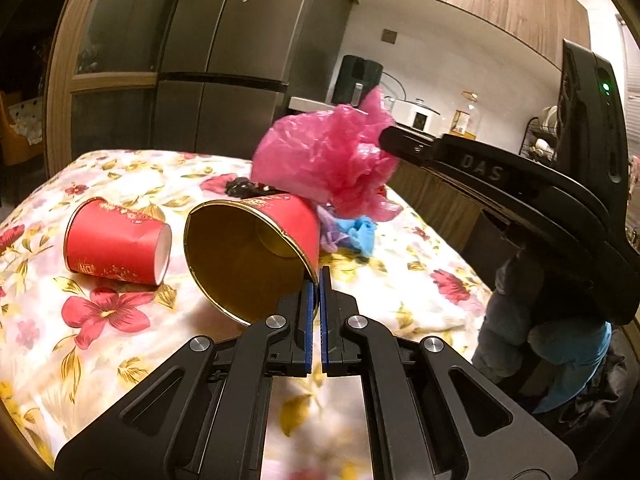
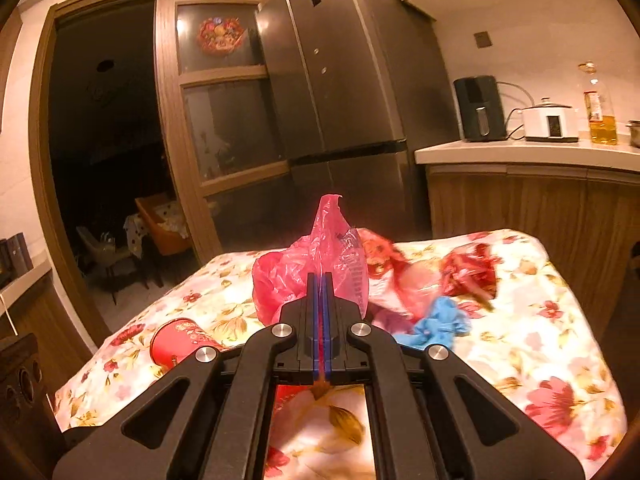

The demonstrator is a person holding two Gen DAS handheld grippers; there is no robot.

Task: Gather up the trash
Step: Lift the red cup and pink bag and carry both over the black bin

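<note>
Gripping cup rim [image 1: 312,268] left tool [image 1: 319,280], right tool [image 2: 321,280] pinching pink bag [image 2: 304,272]

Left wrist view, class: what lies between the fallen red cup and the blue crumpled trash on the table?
The other red cup, gripped at its rim by the left gripper, lies between the fallen red cup and the blue crumpled trash.

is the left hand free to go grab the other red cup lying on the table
Probably not yet. The left tongs are shut on the rim of one red cup. The other red cup lies close, unobstructed, on the floral tablecloth.
</note>
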